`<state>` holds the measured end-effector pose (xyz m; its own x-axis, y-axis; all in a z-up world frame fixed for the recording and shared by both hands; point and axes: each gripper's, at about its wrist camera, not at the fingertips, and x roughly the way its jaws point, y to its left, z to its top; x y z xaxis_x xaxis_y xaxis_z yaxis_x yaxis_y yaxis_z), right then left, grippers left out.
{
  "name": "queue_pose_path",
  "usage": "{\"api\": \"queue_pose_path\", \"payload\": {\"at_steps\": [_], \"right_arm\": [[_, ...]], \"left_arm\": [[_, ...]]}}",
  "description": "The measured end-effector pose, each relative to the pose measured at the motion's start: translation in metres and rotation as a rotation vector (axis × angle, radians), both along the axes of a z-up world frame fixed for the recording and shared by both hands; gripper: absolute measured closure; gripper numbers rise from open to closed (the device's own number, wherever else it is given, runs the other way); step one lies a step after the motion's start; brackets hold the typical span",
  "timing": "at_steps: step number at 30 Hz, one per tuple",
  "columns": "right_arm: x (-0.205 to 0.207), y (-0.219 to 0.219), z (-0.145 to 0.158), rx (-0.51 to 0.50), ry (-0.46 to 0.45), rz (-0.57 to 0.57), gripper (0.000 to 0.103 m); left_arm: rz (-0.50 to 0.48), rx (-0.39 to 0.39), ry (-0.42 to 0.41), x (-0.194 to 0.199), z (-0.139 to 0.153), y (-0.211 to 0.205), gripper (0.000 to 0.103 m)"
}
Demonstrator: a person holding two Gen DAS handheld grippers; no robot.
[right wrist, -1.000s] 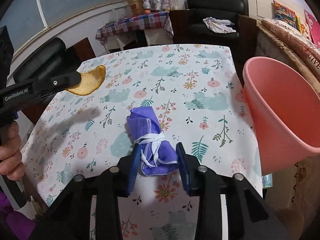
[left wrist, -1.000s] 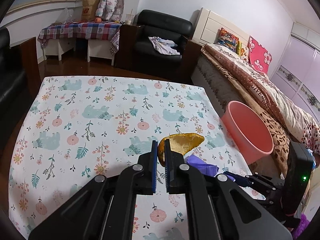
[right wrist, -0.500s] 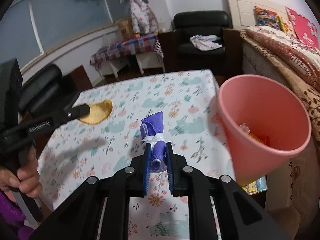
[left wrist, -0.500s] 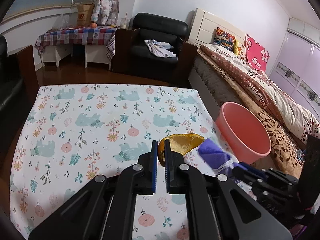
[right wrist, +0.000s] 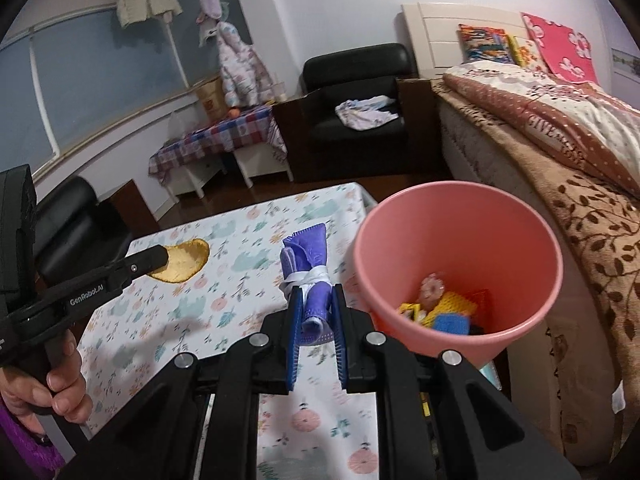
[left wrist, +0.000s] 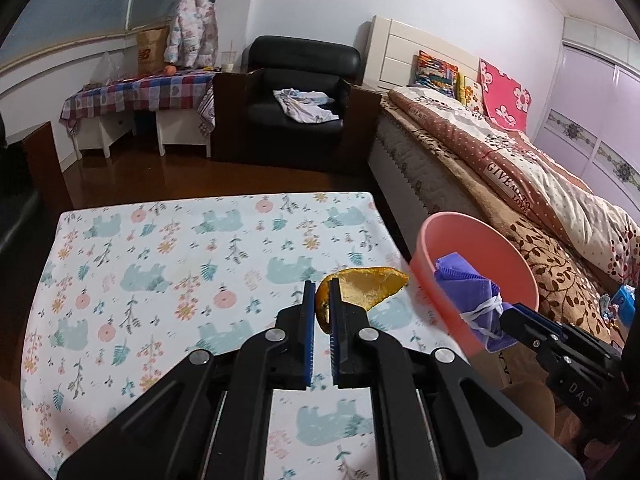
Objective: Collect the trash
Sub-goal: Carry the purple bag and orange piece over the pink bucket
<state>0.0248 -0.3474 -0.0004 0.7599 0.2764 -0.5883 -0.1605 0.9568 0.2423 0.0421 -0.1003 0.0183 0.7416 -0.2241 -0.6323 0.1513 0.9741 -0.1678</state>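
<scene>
At lower centre of my right view, my right gripper (right wrist: 316,322) jaws clamp the purple mask (right wrist: 307,268), just left of the pink bin (right wrist: 460,216). My left gripper (left wrist: 322,312) pinches the orange peel (left wrist: 366,286). I should carry each fully over the rim before releasing.

Peel (left wrist: 368,290): we see its near end hidden between the pads of the left tool (left wrist: 322,316).
Purple mask (right wrist: 310,280): we lose its lower end between the right tool's (right wrist: 316,322) pads.
Pink bin (right wrist: 460,248): its base is hidden; we cannot identify the small items inside.
Counter (left wrist: 168,256): near edge is covered by the tool bodies.
Hand (right wrist: 60,388): cut off at the left edge.
</scene>
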Motion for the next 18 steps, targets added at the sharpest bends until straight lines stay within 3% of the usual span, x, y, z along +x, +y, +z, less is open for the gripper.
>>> {"api": "queue_pose_path", "payload": {"at_steps": [18], "right_arm": [[0.013,-0.049,0.005,0.025,-0.007,-0.128,0.089]], "left_arm": [[-0.08,0.043,-0.007,0.028,0.006,-0.06,0.097]]}}
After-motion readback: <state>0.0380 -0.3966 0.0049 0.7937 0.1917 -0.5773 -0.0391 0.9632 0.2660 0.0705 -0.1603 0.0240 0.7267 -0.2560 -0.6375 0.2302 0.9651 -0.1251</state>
